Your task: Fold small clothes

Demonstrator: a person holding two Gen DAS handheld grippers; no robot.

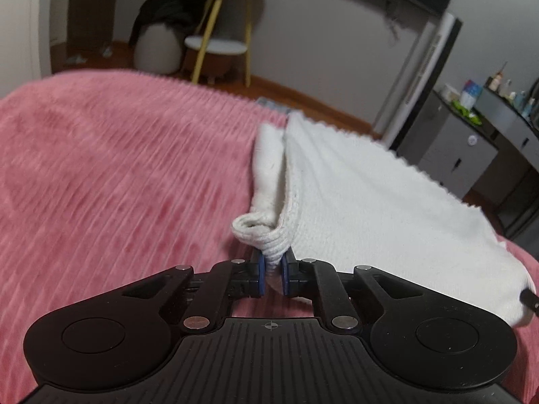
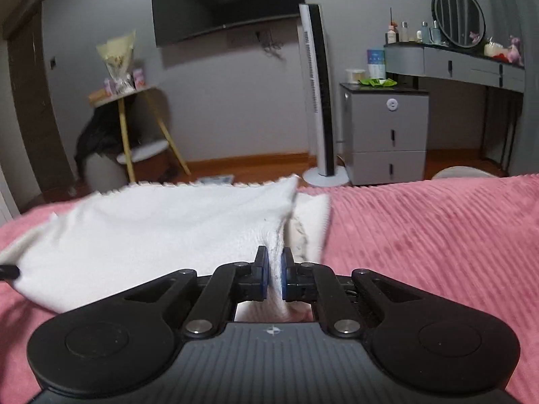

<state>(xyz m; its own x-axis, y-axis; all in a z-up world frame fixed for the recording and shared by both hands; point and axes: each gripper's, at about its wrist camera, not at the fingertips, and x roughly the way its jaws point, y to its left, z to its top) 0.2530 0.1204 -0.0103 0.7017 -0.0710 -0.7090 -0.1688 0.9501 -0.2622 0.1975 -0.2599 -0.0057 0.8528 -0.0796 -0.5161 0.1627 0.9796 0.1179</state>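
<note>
**Both grippers pinched on white garment**

White knit garment [image 1: 353,195], ribbed at the near hem, lies on pink corduroy-textured bedspread [image 1: 118,168]. Left gripper [image 1: 273,274]: blue pads nearly together, clamping a bunched ribbed corner directly ahead. Right gripper [image 2: 277,276]: likewise nearly shut, nipping the opposite corner; cloth stretches away to its left.

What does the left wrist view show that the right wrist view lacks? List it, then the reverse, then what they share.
Only the left wrist view: the left gripper shut on a bunched ribbed edge of the white garment.

Only the right wrist view: the right gripper shut on the garment's other side, plus the round mirror and most of the wall TV.

Both: the white garment lying on the pink blanket, the tower fan, the grey drawer cabinet and the yellow-legged side table.
</note>
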